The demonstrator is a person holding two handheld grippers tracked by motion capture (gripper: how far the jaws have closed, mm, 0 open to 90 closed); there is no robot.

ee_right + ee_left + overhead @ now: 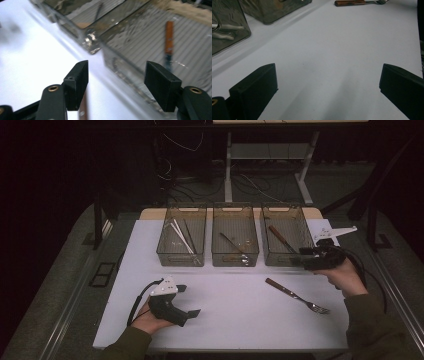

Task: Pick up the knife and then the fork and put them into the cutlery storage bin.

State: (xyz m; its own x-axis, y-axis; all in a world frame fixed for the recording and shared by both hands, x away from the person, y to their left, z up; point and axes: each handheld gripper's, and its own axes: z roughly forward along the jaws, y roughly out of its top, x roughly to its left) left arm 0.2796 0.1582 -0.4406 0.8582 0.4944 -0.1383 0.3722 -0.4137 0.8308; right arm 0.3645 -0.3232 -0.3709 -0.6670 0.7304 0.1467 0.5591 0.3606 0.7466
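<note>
High view first: we see a white bench with three clear bins in a row along its far edge. Our right gripper hangs at the near wall of the right bin, close to the bench's right edge. In the right gripper view its jaws stand spread apart with nothing between the pads; only the bin's wall and ribbed floor show through the gap. Inside that bin a wooden-handled knife lies on the floor, its handle pointing toward the far wall. The picture there is blurred, so we cannot make out the blade clearly.

On the bare bench, a wooden-handled fork lies toward the near right corner, aslant, its handle pointing to the middle of the bench and its tines to the right edge. It is near our right hand but apart from the gripper.

Our left gripper rests low near the near left corner, well apart from the bins and the fork. In the left gripper view its jaws are spread wide over plain white surface, gripping nothing.

The middle bin holds a dark utensil, and the left bin holds pale chopsticks beside a darker stick.
</note>
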